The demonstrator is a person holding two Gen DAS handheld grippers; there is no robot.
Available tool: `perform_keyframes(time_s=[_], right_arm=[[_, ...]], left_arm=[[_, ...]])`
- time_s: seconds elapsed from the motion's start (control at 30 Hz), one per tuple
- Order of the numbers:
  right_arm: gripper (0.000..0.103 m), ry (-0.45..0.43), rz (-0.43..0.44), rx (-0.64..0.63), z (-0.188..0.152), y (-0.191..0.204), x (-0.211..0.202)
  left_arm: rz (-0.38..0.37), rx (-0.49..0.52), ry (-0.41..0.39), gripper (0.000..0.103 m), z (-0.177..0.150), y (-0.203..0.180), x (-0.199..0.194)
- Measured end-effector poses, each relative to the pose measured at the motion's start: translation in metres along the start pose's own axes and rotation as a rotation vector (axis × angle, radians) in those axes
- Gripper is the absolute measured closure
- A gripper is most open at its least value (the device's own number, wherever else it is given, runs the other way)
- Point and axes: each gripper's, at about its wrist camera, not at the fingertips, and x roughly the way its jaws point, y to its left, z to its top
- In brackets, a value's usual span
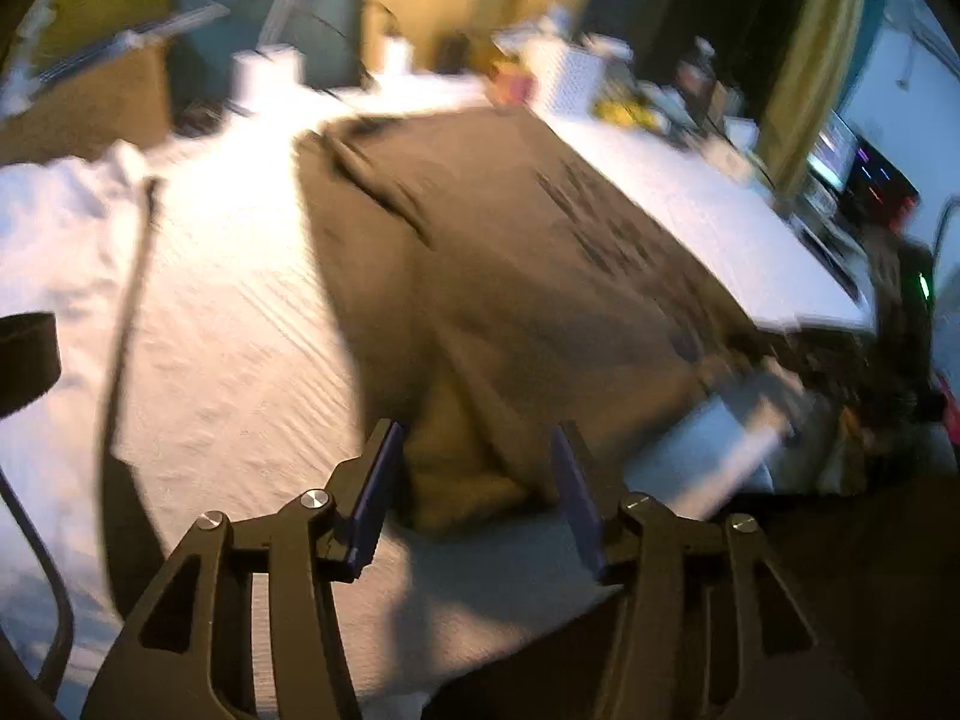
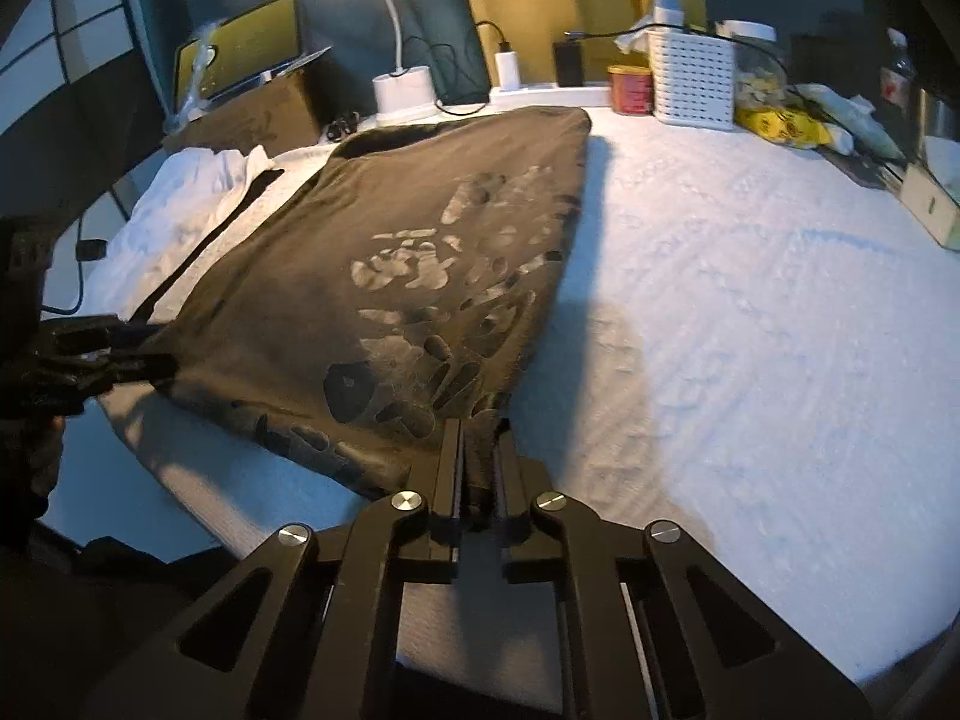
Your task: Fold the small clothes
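Dark brown T-shirt (image 2: 390,252) lies spread on the white-covered table (image 2: 750,312), filling the centre-left of the right wrist view, pale print facing up.

Right gripper (image 2: 480,438), bottom centre of its view: fingers pressed together, pinching the near corner of the shirt; bunched fabric shows between the pads.

Left gripper (image 1: 474,468), bottom centre of the left wrist view: fingers spread wide, with a folded lump of the shirt (image 1: 510,276) between them. Nothing clamped. That view is motion-blurred, so I can't tell whether the pads touch cloth. In the right wrist view the same gripper (image 2: 144,354) sits at the left edge, right at the shirt's other near corner.

White garment (image 2: 198,192) with a dark strip is crumpled in the upper left of the right wrist view, just beside the shirt's far-left edge.

Back edge of the table, top of the frame: lit desk lamp (image 2: 396,30), white perforated basket (image 2: 696,78), red tin (image 2: 630,90) touching the basket's left side, yellow packet (image 2: 780,123) to its right. Laptop (image 2: 246,54) in the upper left.
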Motion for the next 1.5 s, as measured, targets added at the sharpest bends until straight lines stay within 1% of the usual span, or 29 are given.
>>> perform_keyframes(time_s=[0.07, 0.13, 0.17, 0.3, 0.37, 0.47, 0.5, 0.53, 0.57, 0.63, 0.67, 0.77, 0.83, 0.93, 0.97, 1.0, 1.1, 1.27, 1.33, 1.37, 1.4, 1.47, 1.5], right_arm=[[0.094, 0.008, -0.014, -0.005, -0.004, 0.0, -0.003], [0.094, 0.015, -0.014, 0.0, -0.007, 0.0, -0.007], [0.094, 0.017, -0.014, 0.002, -0.009, 0.0, -0.008], [0.094, 0.02, -0.001, 0.029, -0.01, -0.004, -0.009], [0.094, 0.022, 0.005, 0.039, -0.01, -0.005, -0.009], [0.093, 0.028, 0.029, 0.067, -0.009, -0.01, -0.009], [0.092, 0.03, 0.03, 0.068, -0.008, -0.011, -0.009], [0.082, 0.027, 0.023, 0.067, -0.007, -0.011, -0.01], [0.071, 0.017, 0.005, 0.066, -0.006, -0.013, -0.011], [0.063, -0.002, -0.009, 0.075, -0.003, -0.017, -0.014], [0.063, -0.009, -0.013, 0.082, -0.002, -0.02, -0.015], [0.063, -0.019, -0.023, 0.092, 0.003, -0.027, -0.014], [0.063, -0.026, -0.026, 0.092, 0.008, -0.029, -0.011], [0.063, -0.028, -0.037, 0.06, 0.016, -0.028, -0.003], [0.063, -0.026, -0.042, 0.05, 0.018, -0.027, 0.0], [0.063, -0.02, -0.052, 0.038, 0.021, -0.026, 0.004], [0.063, -0.021, -0.057, 0.007, 0.029, -0.022, 0.013], [0.062, -0.04, -0.019, -0.039, 0.044, -0.014, 0.022], [0.061, -0.036, -0.005, -0.047, 0.049, -0.013, 0.027], [0.059, -0.034, -0.001, -0.049, 0.051, -0.012, 0.028], [0.057, -0.031, 0.005, -0.052, 0.053, -0.012, 0.03], [0.053, -0.027, 0.018, -0.065, 0.057, -0.01, 0.033], [0.053, -0.018, 0.023, -0.072, 0.058, -0.009, 0.036]], left_arm=[[-0.01, -0.06, -0.056, 0.051, 0.006, 0.007, -0.009], [-0.024, -0.102, -0.088, 0.043, 0.011, 0.013, -0.012], [-0.026, -0.107, -0.09, 0.037, 0.013, 0.014, -0.011], [-0.02, -0.092, -0.084, 0.037, 0.025, 0.008, 0.003], [-0.044, -0.055, -0.103, 0.036, 0.032, 0.003, 0.008], [-0.032, -0.015, -0.085, 0.037, 0.042, -0.002, 0.02], [-0.03, -0.007, -0.077, 0.037, 0.045, -0.003, 0.025], [-0.028, 0.0, -0.063, 0.037, 0.048, -0.003, 0.031], [-0.02, 0.008, -0.042, 0.037, 0.051, -0.003, 0.038], [0.003, 0.016, -0.019, 0.043, 0.055, -0.001, 0.047], [0.016, 0.017, -0.006, 0.046, 0.057, 0.001, 0.051], [0.055, 0.005, 0.02, 0.046, 0.057, 0.01, 0.06], [0.069, 0.002, 0.038, 0.046, 0.054, 0.015, 0.063], [0.108, 0.009, 0.053, 0.046, 0.048, 0.021, 0.063], [0.117, 0.003, 0.049, 0.046, 0.046, 0.025, 0.062], [0.122, -0.003, 0.044, 0.051, 0.044, 0.028, 0.06], [0.135, -0.03, 0.035, 0.051, 0.043, 0.03, 0.053], [0.107, -0.095, -0.033, 0.05, 0.053, 0.033, 0.037], [0.1, -0.094, -0.041, 0.045, 0.06, 0.03, 0.035], [0.092, -0.087, -0.043, 0.038, 0.062, 0.027, 0.036], [0.088, -0.08, -0.045, 0.035, 0.064, 0.025, 0.037], [0.078, -0.062, -0.035, 0.034, 0.068, 0.018, 0.043], [0.075, -0.054, -0.027, 0.034, 0.069, 0.016, 0.046]])
